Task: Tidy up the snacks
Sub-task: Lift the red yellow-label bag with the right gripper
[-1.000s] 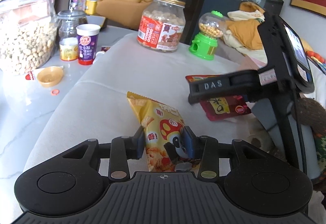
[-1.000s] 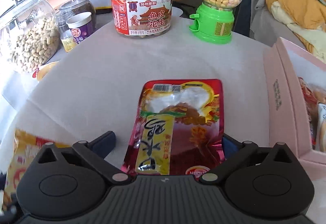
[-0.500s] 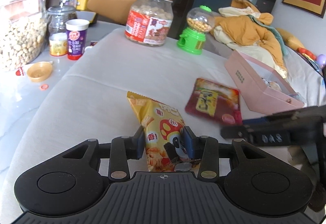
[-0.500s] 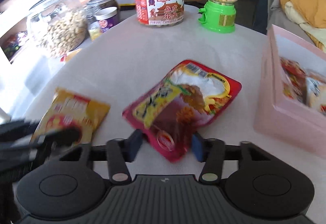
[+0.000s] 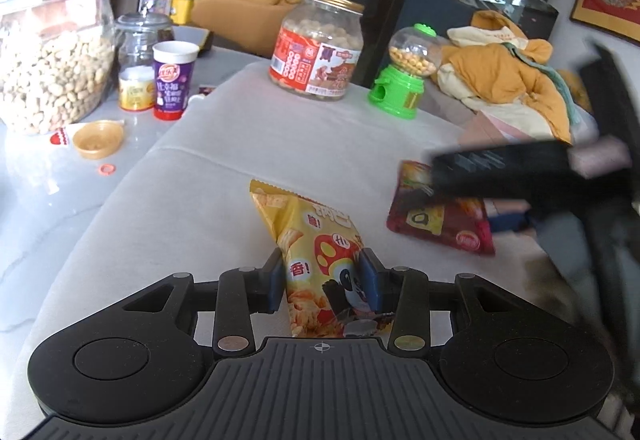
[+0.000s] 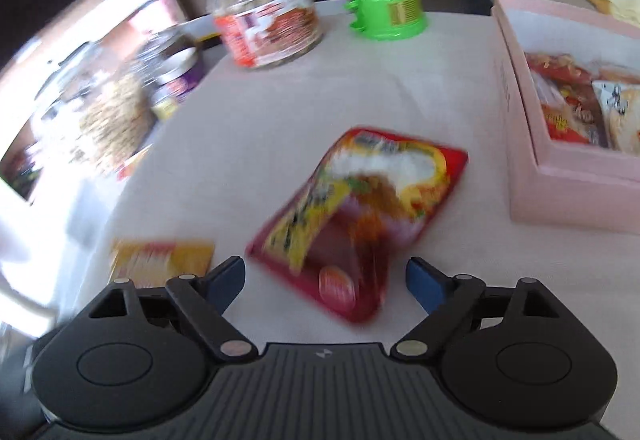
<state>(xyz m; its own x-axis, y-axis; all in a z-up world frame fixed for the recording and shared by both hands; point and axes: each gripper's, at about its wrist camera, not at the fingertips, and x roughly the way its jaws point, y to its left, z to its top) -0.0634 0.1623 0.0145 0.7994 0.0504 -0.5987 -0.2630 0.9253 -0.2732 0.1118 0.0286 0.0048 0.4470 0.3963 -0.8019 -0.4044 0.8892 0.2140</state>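
The yellow snack bag [image 5: 316,252] is clamped between the pads of the left gripper [image 5: 323,282] above the white cloth [image 5: 224,176], while the right gripper [image 6: 325,282] is being opened, the red snack pouch [image 6: 360,216] seen between its separated fingers, beside the pink box [image 6: 520,144].

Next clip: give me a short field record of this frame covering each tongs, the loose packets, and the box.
left tongs: shut on the yellow snack packet, its end raised off the white cloth
right tongs: jaws opening, pads clear of the red snack packet between them
red snack packet: on the cloth, blurred
pink box: open, right of the red packet, several packets inside
background: peanut jar, green candy dispenser
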